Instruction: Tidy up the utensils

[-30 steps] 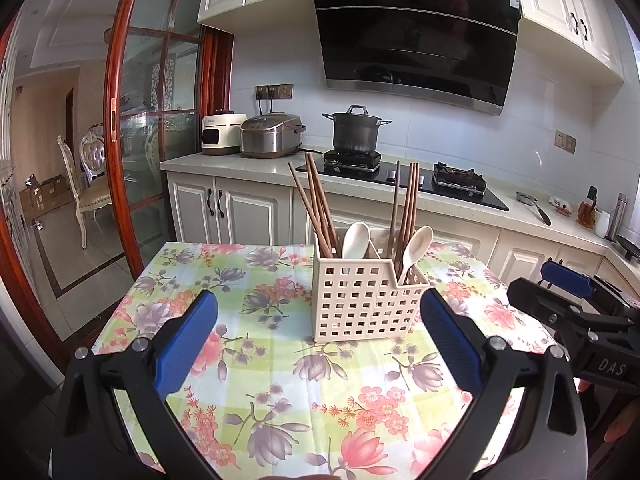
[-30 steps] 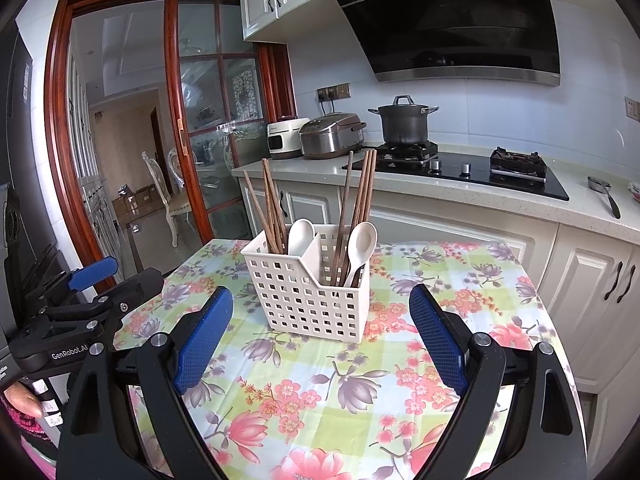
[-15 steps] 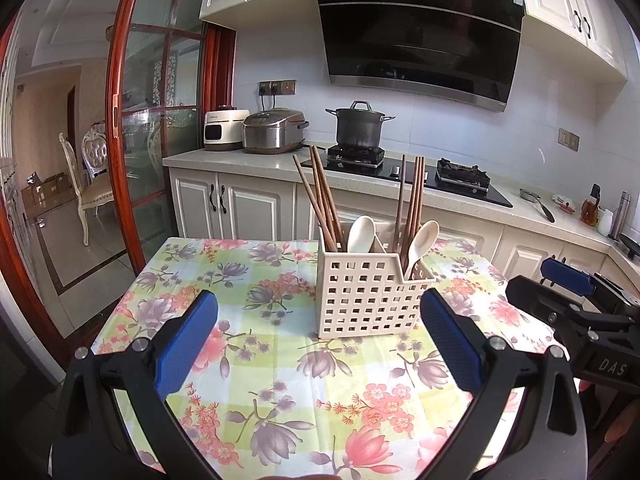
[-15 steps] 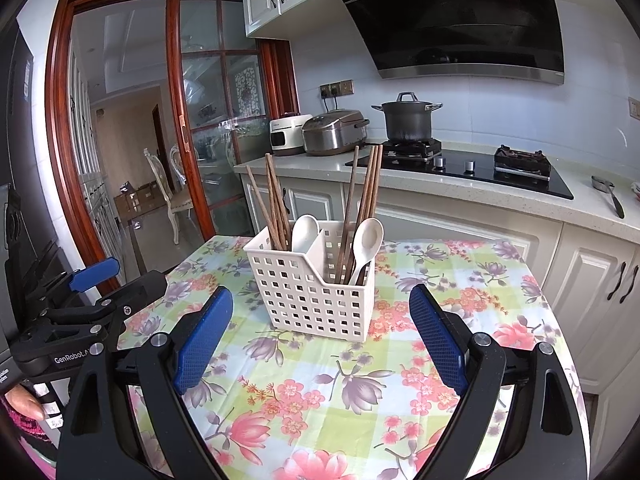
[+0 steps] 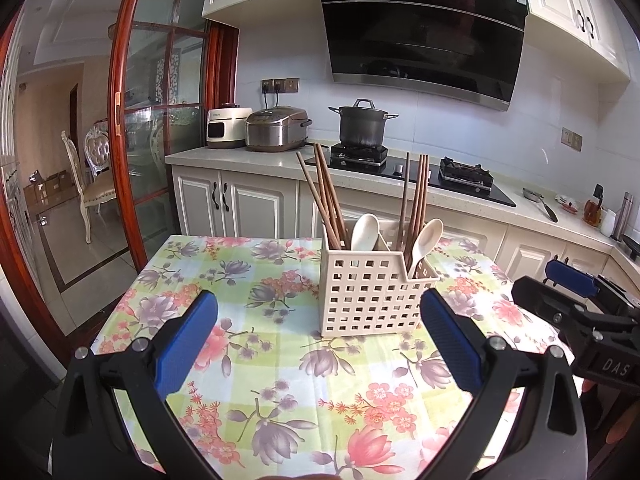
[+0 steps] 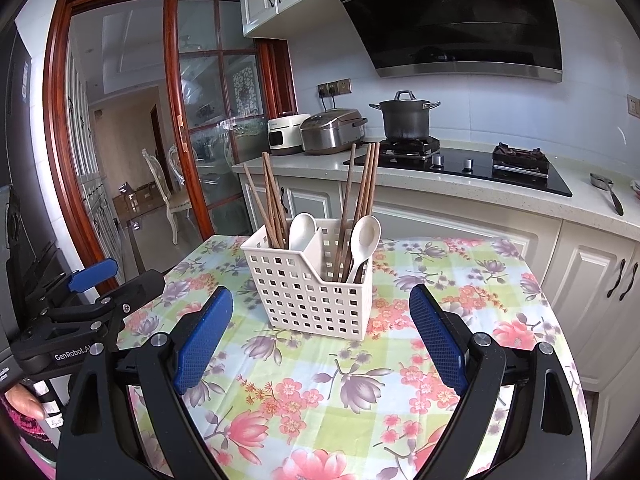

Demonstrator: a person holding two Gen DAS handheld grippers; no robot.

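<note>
While tongs (image 5: 318, 338) gape, perforated, seemingly plastic caddy (image 5: 370, 290)

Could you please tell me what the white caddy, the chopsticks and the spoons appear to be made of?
Caddy: likely matte moulded plastic, given its square grid holes. Chopsticks: probably wood, brown and dull. Spoons: smooth cream, faintly glossy; ceramic or plastic, unclear.

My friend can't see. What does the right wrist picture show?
A white utensil basket stands on a flowery tablecloth, holding wooden chopsticks and two white spoons upright. The open right gripper frames it, empty, and the left gripper shows at the left edge.
</note>
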